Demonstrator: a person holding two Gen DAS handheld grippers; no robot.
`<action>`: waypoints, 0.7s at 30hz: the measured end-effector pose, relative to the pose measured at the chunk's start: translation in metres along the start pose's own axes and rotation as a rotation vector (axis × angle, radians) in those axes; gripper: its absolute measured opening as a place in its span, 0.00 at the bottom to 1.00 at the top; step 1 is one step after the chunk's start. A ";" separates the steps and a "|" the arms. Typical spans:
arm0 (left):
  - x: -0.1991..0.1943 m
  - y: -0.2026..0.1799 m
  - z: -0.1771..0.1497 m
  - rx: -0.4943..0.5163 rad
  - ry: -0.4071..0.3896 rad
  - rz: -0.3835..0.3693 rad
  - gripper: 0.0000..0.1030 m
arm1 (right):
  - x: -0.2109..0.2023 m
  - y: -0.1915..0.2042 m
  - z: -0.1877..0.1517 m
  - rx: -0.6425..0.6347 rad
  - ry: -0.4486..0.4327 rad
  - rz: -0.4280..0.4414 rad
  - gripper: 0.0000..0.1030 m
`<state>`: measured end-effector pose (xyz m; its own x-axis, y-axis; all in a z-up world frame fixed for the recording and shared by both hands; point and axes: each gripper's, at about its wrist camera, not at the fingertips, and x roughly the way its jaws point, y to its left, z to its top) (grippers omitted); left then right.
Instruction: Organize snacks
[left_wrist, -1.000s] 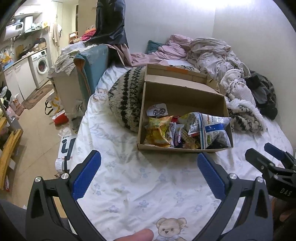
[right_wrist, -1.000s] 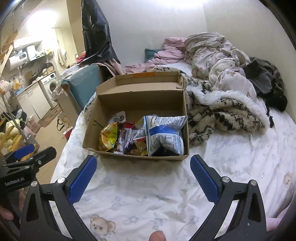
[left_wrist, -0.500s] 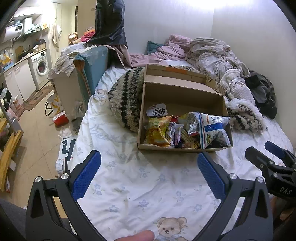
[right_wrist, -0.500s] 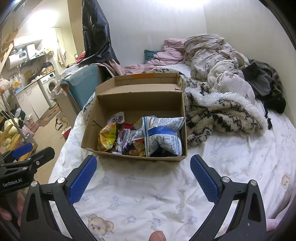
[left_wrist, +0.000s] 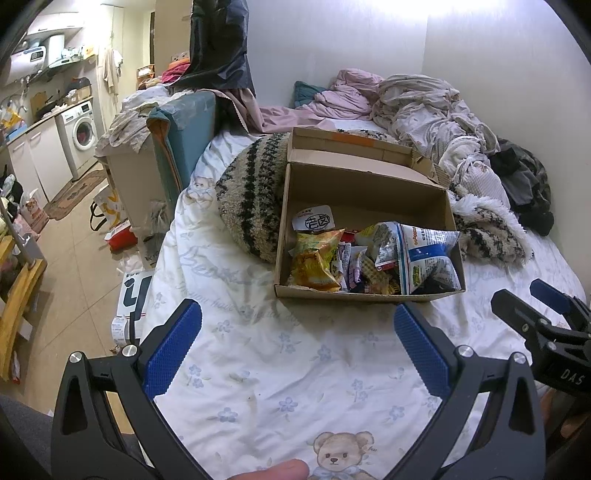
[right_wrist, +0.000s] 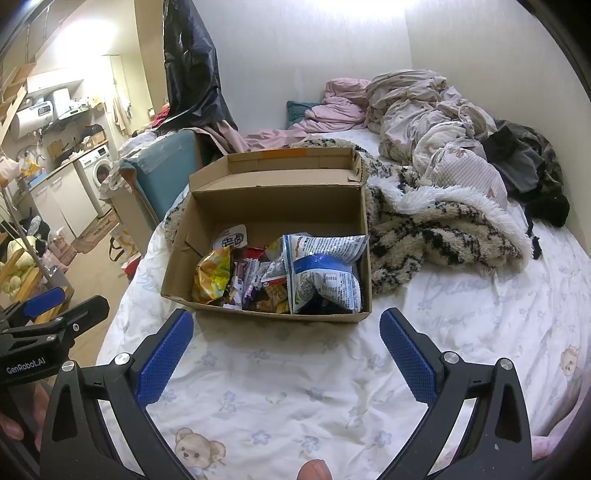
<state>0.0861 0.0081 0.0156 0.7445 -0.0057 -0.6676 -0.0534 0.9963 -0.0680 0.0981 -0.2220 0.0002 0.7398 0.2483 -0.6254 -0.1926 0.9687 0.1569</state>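
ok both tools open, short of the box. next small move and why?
Probably ease the right tool forward over the cardboard box toward the blue-and-white bag. That bag sits on top at the box's right end, nearest this tool. Both tools are open and empty over the bedsheet; the left tool can wait.

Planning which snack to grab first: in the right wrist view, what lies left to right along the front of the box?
Yellow bag → purple-white packets → small checkered snacks → blue-white bag.

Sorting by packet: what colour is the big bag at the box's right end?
White with a blue band, on the big bag; clearest in the right wrist view.
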 end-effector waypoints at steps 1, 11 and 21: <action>0.000 0.000 0.000 0.000 -0.001 -0.001 1.00 | -0.001 0.000 0.000 0.000 0.002 -0.001 1.00; 0.000 0.000 0.000 -0.002 0.003 -0.005 1.00 | 0.001 0.000 0.002 0.003 0.007 -0.005 1.00; 0.001 0.000 0.000 -0.002 0.005 -0.006 1.00 | 0.001 0.000 0.001 0.003 0.006 -0.004 1.00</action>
<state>0.0865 0.0085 0.0145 0.7414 -0.0120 -0.6709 -0.0502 0.9960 -0.0733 0.0995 -0.2219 0.0009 0.7364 0.2447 -0.6308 -0.1878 0.9696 0.1568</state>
